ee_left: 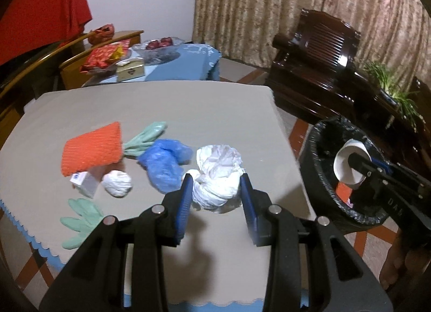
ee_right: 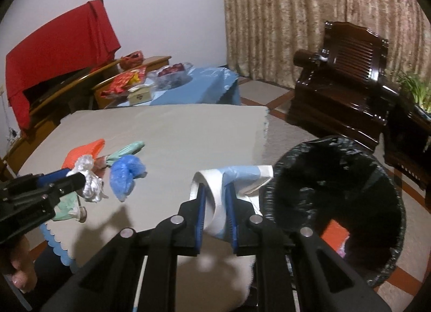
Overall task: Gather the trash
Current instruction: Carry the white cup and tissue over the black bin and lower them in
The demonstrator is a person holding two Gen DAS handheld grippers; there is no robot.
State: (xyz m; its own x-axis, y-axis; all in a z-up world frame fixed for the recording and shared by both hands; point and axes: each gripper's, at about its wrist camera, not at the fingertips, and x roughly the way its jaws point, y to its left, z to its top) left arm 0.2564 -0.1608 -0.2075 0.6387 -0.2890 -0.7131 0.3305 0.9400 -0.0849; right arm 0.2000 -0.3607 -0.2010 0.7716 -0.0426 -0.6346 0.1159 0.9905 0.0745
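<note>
My left gripper stands partly open, clamping a crumpled white wad above the table beside the black-lined bin, while my right gripper pinches a paper cup, mouth toward the bin, its base hidden by my fingers.

Cloth, crinkled plastic and polished wood

The tablecloth looked matt and smooth; the blue bag was thin crinkled plastic, the white wad perhaps crumpled paper, the bin liner glossy black film, and the armchair dark lacquered wood.
</note>
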